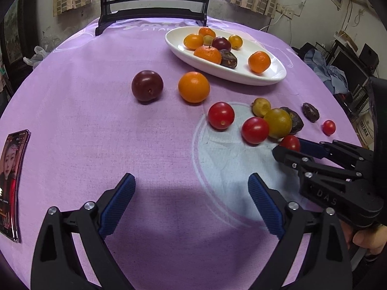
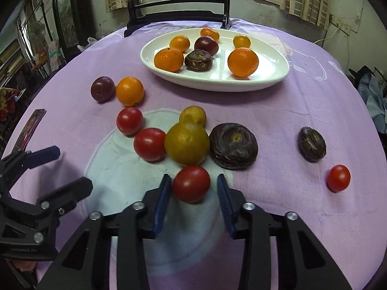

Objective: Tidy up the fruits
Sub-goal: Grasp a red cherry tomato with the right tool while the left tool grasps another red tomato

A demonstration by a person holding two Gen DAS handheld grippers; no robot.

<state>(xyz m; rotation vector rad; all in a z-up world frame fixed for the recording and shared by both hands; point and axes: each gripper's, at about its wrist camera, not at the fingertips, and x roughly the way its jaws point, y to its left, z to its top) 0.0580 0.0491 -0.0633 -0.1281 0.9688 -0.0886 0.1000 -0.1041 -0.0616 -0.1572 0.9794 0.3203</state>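
in the left view, the left gripper (image 1: pixel 191 198) is hanging spread wide over the purple cloth (image 1: pixel 96 130) with nothing between its fingers. the right gripper (image 1: pixel 287 148) is reaching around a red tomato (image 1: pixel 291 143).

in the right view, the right gripper (image 2: pixel 193 193) is sitting around that red tomato (image 2: pixel 191 183), fingers not quite pressing it. the white plate (image 2: pixel 278 72) is lying well beyond.
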